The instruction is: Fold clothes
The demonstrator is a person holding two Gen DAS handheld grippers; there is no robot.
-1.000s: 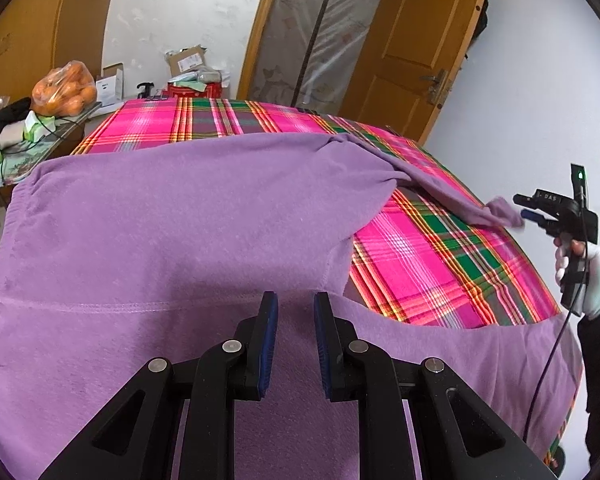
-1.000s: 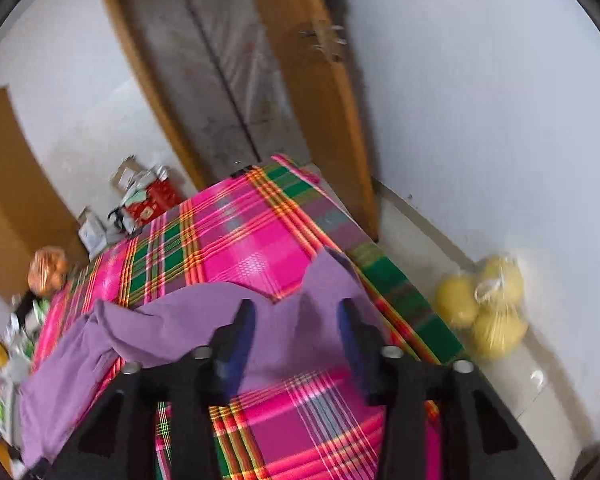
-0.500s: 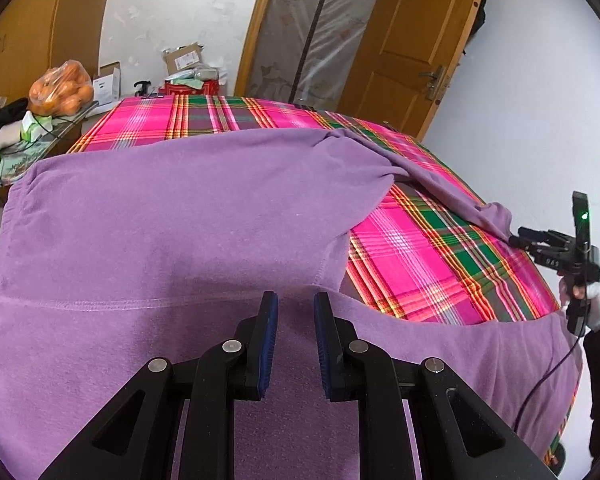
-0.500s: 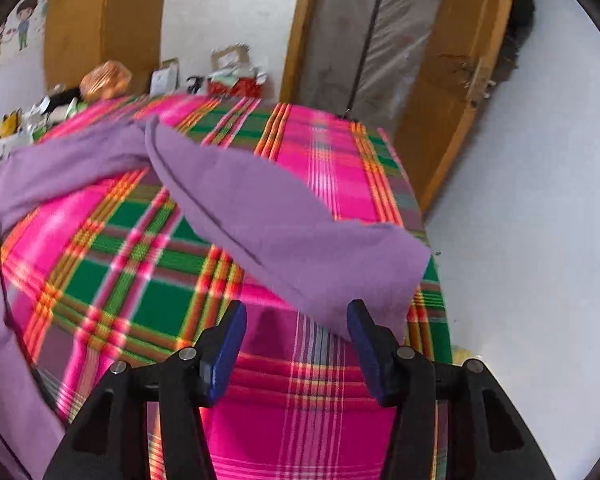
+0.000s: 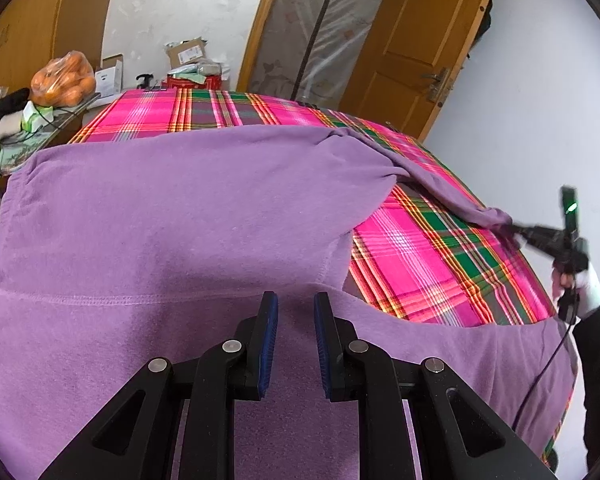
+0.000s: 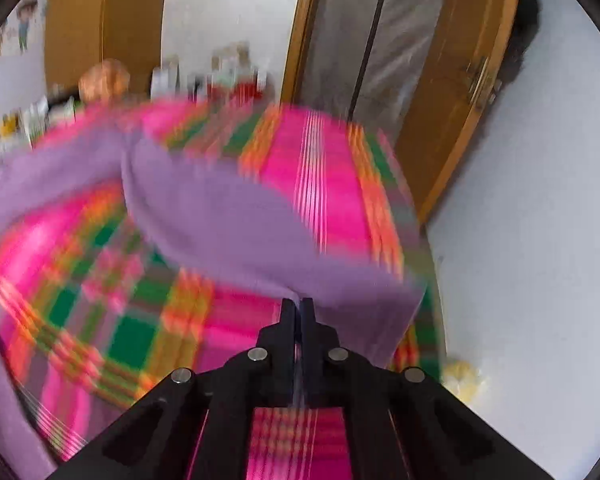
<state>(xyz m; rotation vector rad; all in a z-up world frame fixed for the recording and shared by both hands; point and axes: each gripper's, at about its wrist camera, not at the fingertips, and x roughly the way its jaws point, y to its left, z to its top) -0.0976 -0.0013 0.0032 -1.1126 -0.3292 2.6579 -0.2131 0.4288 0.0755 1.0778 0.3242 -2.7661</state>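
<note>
Showing right gripper [image 5: 514, 229] clamping sleeve [image 5: 452, 196]

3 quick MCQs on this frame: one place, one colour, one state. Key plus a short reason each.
1. Where is the bag of oranges?
A. far left, beside the table
B. on the purple garment
C. by the door

2. What colour is the garment?
A. grey
B. purple
C. white

3. What is the right gripper doing?
A. wide open above the plaid cloth
B. shut on the sleeve end
C. holding a box

Key:
1 A: it sits on clutter left of the plaid cloth.
2 B: purple throughout in both views.
3 B: its fingers pinch the sleeve end.
</note>
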